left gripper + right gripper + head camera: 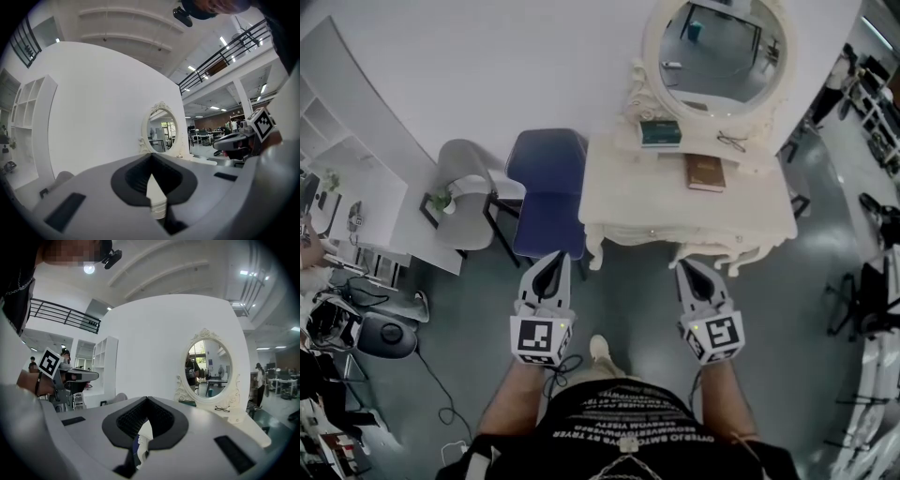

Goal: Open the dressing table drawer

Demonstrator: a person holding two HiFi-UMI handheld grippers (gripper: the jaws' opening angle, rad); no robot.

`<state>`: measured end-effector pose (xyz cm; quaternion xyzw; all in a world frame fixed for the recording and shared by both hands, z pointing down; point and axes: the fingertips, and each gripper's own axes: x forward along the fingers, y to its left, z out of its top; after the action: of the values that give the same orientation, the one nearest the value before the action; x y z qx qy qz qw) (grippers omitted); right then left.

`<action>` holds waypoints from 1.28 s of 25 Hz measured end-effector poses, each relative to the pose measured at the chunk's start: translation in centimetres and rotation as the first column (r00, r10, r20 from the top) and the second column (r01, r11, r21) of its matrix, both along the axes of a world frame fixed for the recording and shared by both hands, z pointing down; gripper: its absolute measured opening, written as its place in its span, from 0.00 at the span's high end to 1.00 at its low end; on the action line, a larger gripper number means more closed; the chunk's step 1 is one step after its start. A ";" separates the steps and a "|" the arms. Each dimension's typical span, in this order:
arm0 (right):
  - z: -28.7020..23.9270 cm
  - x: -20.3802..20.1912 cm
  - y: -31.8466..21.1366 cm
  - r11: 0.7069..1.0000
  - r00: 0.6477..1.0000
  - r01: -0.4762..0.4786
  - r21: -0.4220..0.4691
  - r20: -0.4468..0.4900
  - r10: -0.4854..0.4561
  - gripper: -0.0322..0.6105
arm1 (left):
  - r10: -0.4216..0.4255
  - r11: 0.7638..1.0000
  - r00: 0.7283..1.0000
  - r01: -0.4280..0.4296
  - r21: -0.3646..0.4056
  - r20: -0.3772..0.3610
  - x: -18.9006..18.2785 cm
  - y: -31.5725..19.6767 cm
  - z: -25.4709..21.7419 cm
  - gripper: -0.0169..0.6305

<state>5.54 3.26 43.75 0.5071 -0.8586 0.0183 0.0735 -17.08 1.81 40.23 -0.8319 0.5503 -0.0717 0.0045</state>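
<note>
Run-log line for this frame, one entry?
phase: pre-contact | left gripper: shut, empty | right gripper: shut, empty | dressing table: untouched | drawer: closed

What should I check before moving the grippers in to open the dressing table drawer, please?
1. Left gripper empty: ok, jaws together on nothing.
2. Right gripper empty: ok, jaws together too.
3. Jaws open for a handle: not ok.
4. Grippers at the dressing table: not ok, both short of it.
5. Drawer handle in sight: cannot tell, the front is hidden.
6. Blue chair out of the way: ok, beside the table.
</note>
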 end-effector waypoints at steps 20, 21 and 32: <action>-1.3 -4.3 -7.0 0.998 0.997 -0.066 0.017 -0.036 0.067 0.95 | 0.090 0.996 0.996 -0.089 0.017 -0.014 -3.4 -8.5 -0.1 0.97; -1.4 -4.6 -7.1 0.997 0.997 -0.069 0.018 -0.041 0.070 0.95 | 0.095 0.995 0.995 -0.095 0.014 -0.014 -3.6 -8.8 0.0 0.97; -2.3 -5.4 -6.4 0.995 0.990 -0.101 0.011 -0.093 0.102 0.95 | 0.179 0.984 0.983 -0.178 0.025 -0.042 -2.6 -9.5 -0.1 0.97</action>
<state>0.14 -3.14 41.44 0.5505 -0.8273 -0.0043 0.1113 -19.72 -7.73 40.13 -0.8791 0.4744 -0.0467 0.0077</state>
